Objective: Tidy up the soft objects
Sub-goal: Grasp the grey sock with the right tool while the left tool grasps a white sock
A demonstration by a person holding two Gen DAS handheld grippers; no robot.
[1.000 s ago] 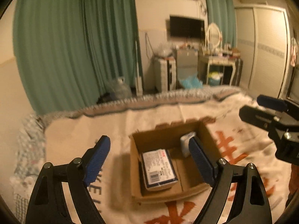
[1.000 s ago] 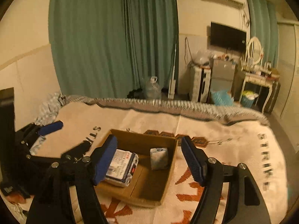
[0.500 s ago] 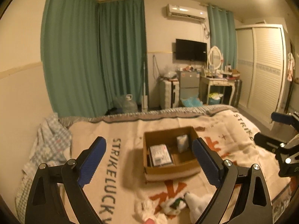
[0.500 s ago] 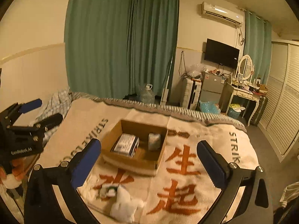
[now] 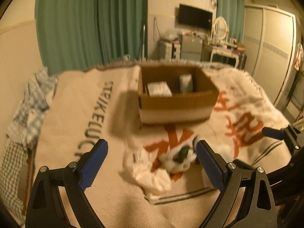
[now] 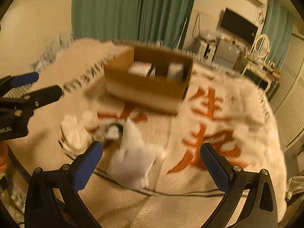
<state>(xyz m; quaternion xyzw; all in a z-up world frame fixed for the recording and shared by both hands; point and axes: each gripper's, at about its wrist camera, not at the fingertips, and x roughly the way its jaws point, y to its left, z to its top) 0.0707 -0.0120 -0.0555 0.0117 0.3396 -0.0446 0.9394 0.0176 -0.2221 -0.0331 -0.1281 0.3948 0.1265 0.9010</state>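
Several white soft items lie on the bed blanket in front of an open cardboard box [image 5: 176,102] [image 6: 148,87]. In the left wrist view a crumpled white cloth [image 5: 150,172] and a white piece with a green patch [image 5: 180,155] lie between the fingers of my open, empty left gripper [image 5: 152,165]. In the right wrist view a long white sock-like piece [image 6: 133,152] lies between the fingers of my open, empty right gripper [image 6: 152,163]. The box holds a white packet [image 5: 158,89] and a small white carton [image 5: 186,82]. Both views are blurred.
The cream blanket [image 5: 76,114] with orange characters and black letters covers the bed. A checked cloth [image 5: 28,104] lies at the bed's left edge. Green curtains [image 5: 91,22], a TV [image 5: 195,17], a dressing table [image 5: 224,53] and a wardrobe [image 5: 273,43] stand beyond the bed.
Both grippers pulled back from over the box, then dropped low toward the white items in front of it. Both stayed open and empty.
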